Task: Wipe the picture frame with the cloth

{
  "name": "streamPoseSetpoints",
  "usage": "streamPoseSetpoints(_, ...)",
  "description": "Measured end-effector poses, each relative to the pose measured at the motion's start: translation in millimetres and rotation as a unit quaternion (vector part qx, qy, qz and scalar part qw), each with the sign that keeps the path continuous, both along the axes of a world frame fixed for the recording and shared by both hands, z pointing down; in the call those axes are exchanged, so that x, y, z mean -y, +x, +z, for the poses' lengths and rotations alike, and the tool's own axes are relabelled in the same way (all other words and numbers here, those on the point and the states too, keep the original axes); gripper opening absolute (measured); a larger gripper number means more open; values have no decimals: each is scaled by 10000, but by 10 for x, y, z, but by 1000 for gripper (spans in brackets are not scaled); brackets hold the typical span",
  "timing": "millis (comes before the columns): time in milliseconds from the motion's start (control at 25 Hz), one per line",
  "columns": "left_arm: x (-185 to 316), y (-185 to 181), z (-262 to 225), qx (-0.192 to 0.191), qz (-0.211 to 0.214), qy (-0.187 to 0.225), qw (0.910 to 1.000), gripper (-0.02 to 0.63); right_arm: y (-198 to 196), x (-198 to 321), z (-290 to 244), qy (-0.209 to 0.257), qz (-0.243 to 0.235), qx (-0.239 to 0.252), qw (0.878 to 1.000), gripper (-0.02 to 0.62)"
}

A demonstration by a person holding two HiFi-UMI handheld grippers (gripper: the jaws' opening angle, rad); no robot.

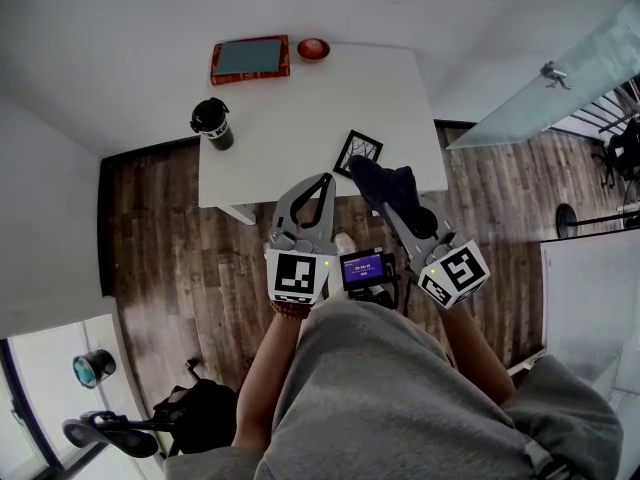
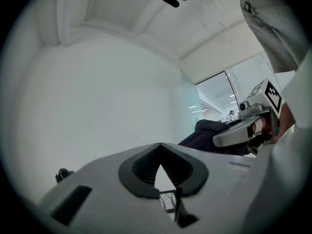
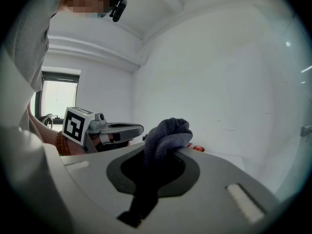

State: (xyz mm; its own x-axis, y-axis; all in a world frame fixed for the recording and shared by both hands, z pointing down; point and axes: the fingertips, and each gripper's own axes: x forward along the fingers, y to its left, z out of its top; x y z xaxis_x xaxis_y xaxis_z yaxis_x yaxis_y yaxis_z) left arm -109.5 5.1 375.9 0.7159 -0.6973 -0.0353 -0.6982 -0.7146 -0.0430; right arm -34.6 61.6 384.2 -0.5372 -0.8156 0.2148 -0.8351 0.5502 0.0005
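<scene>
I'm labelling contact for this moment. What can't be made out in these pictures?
- Head view: the cloth overlaps the picture frame at its near corner; whether they touch is unclear.
- Left gripper view: the left gripper, shut and empty, hides all but a sliver of the picture frame.
- Right gripper view: the cloth covers the right gripper at its tips and blocks the picture frame.
- The framed image is too small to read.

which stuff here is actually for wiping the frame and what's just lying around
For the job: picture frame; dark cloth, pinched in the right tongs.
Lying about: black mug; red tray; red bowl; all on the white table.
</scene>
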Motion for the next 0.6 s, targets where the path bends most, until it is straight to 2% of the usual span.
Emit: streamPoseSetpoints(600,-18,35,-21,58,71,9,10000,0,-8,-27,0,0,-146,-89,9999,40)
